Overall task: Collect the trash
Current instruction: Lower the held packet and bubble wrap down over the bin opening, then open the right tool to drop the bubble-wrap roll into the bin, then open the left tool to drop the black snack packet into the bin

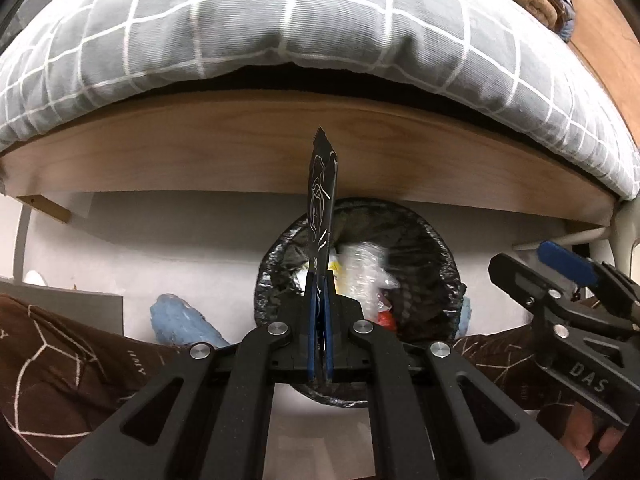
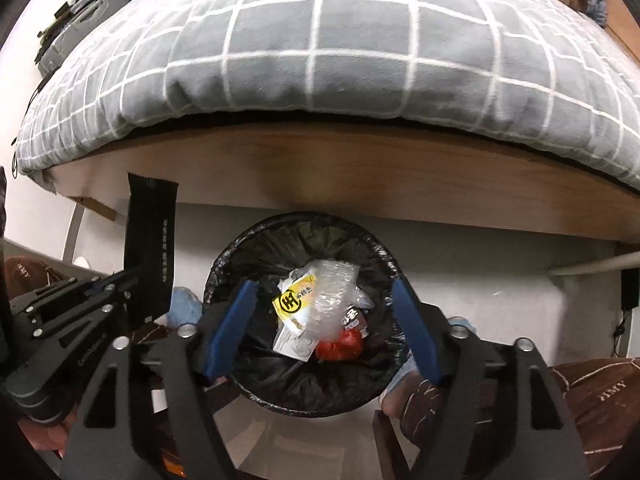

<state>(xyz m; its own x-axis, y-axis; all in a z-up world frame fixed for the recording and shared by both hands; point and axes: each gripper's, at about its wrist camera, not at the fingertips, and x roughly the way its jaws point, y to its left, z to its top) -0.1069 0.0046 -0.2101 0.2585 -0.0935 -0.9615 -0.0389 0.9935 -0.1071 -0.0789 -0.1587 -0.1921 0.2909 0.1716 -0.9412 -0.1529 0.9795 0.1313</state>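
Note:
My left gripper is shut on a black wrapper with white line art, held upright above the near-left rim of the trash bin. The bin has a black liner and holds clear plastic, a yellow-labelled packet and something red. In the right wrist view my right gripper is open and empty above the bin, its blue pads apart over the trash. The left gripper with the black wrapper shows at the left there. The right gripper shows at the right in the left wrist view.
A bed with a grey checked quilt and a wooden side board stands just behind the bin. The person's knees in brown patterned trousers flank the bin, with blue slippers on the pale floor.

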